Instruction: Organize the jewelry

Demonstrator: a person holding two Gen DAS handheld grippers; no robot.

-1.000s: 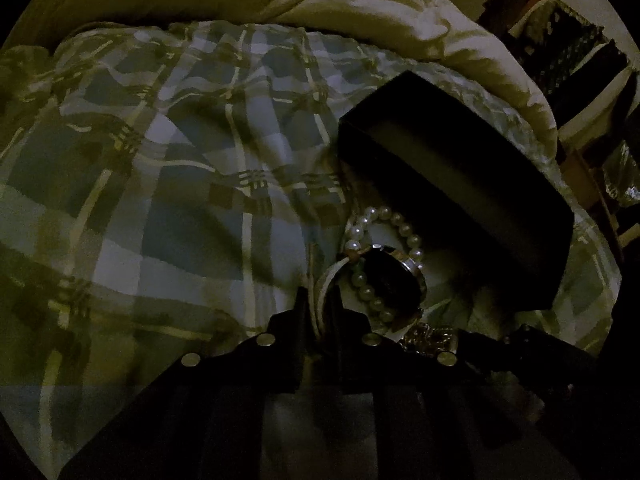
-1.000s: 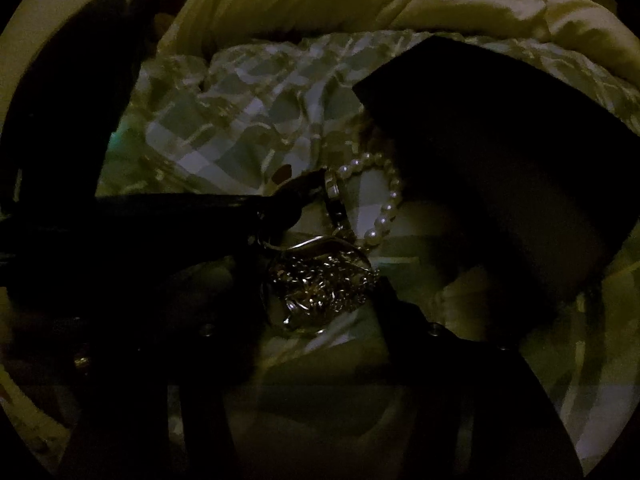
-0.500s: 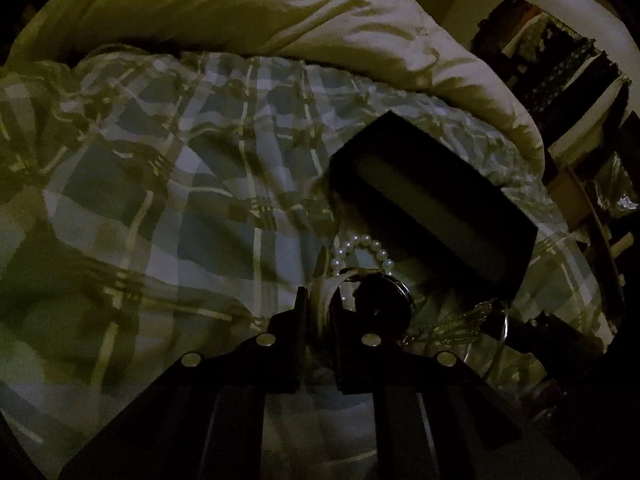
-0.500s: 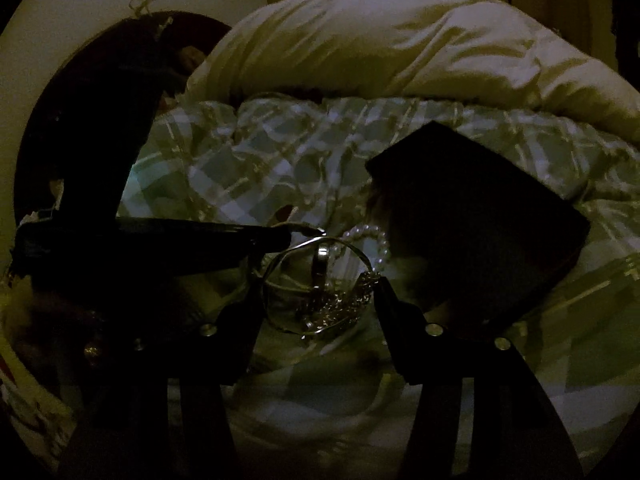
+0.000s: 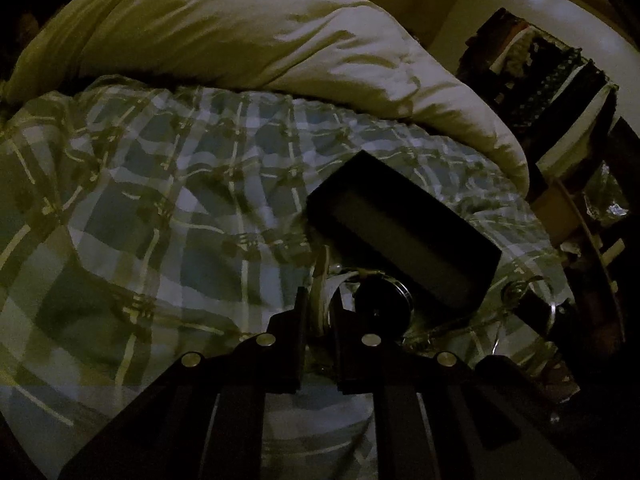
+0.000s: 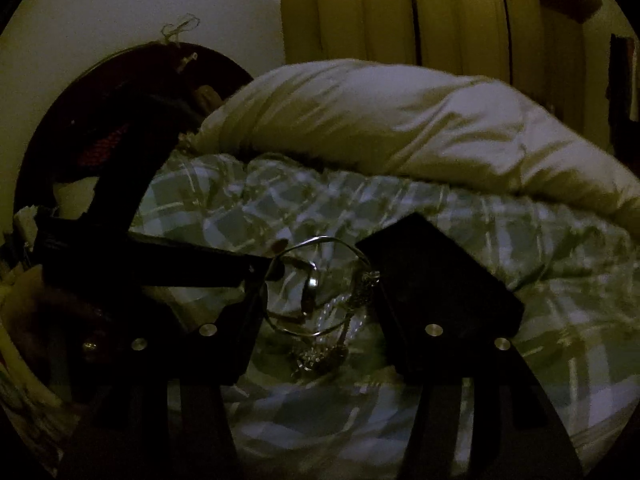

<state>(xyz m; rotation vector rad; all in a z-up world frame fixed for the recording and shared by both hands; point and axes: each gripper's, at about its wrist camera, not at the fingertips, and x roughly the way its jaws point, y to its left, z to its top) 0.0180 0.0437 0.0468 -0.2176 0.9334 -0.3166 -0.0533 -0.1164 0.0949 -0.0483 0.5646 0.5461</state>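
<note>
The left hand-held gripper (image 5: 319, 312) has its jaws nearly closed on a pale band (image 5: 320, 292), which stands up out of the narrow gap between the two dark fingers. Just to the right of those fingers a round dark piece with a metal rim (image 5: 382, 300) hangs or rests close by (whether it belongs to the same band is too dim to tell). Behind it, touching or nearly so, lies the open black box (image 5: 404, 232), set on the plaid bedspread (image 5: 160, 208) with a cream duvet (image 5: 260, 40) bunched up beyond.

The right hand-held gripper (image 6: 320, 304) stands about half open, and a thin wire bangle (image 6: 316, 284) spans the space between its fingers; its rim meets the left finger and reaches the right one, so it looks held across the opening, though the contact on the pads is hard to make out in the gloom. A sparkly chain piece (image 6: 320, 354) dangles below the bangle, above the bedspread. The other gripper's dark body comes in from the left of this view, its tip right beside the bangle. The black box sits just behind the right finger.
</note>
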